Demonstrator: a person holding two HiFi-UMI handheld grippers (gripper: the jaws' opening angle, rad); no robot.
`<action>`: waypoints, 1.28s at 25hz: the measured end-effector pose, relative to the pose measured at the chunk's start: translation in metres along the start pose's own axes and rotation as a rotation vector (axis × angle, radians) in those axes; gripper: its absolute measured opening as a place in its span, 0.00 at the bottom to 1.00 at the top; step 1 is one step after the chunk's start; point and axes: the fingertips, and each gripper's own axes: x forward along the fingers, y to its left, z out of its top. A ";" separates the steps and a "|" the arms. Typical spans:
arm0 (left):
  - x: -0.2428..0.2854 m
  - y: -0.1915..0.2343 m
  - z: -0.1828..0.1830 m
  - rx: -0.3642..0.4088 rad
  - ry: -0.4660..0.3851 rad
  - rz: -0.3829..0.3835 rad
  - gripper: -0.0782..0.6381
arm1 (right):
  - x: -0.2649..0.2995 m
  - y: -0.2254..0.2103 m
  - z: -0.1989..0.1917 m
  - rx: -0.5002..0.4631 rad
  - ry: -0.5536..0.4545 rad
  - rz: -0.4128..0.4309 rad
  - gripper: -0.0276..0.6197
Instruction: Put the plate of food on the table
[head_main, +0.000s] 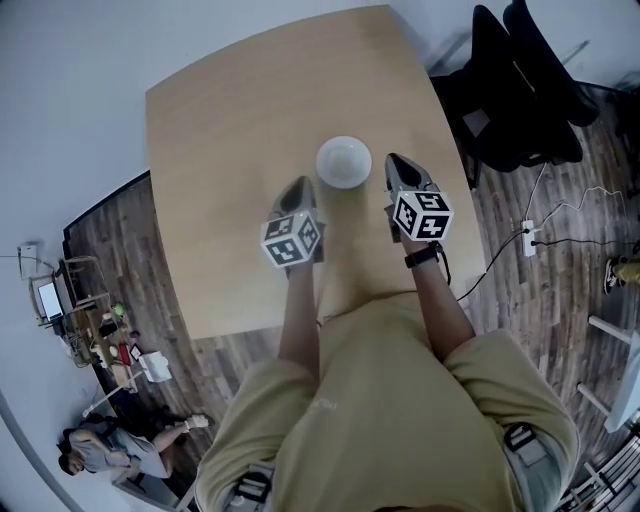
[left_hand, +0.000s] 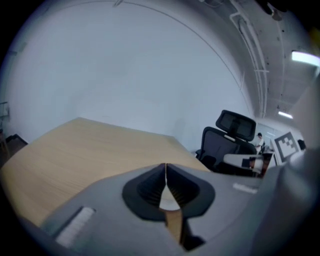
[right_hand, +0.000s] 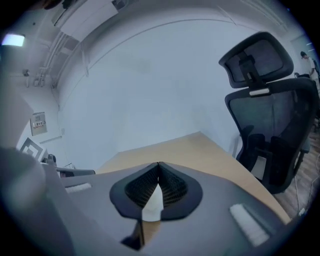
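The desk (head_main: 230, 130), a pale wooden top, fills the middle of the head view. A black office chair (head_main: 520, 90) stands off its edge at the upper right.

The plate (head_main: 343, 162) sits on the desk near the centre of the frame. It is round and white, and whether it holds food cannot be told from here.

The left claw (head_main: 301, 184) is just beside the plate at its lower left, and the right claw (head_main: 393, 159) is just beside it on the right, so the plate lies between them. In each gripper view the jaws meet at the tips and grip nothing. A bit of white shows through the gap behind the tips, probably the plate beyond.

Judging by this, the setting-down step looks finished, since the plate rests on the desk and neither claw holds it. The next move calls for drawing both claws back toward the person without nudging the rim.
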 end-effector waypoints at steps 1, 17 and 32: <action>-0.010 -0.003 0.005 0.020 -0.023 0.003 0.11 | -0.007 0.005 0.004 -0.015 -0.017 0.003 0.04; -0.145 -0.026 0.052 0.299 -0.392 0.109 0.11 | -0.114 0.100 0.034 -0.457 -0.260 -0.052 0.04; -0.151 -0.019 0.019 0.265 -0.326 0.102 0.11 | -0.115 0.120 0.015 -0.445 -0.219 -0.030 0.04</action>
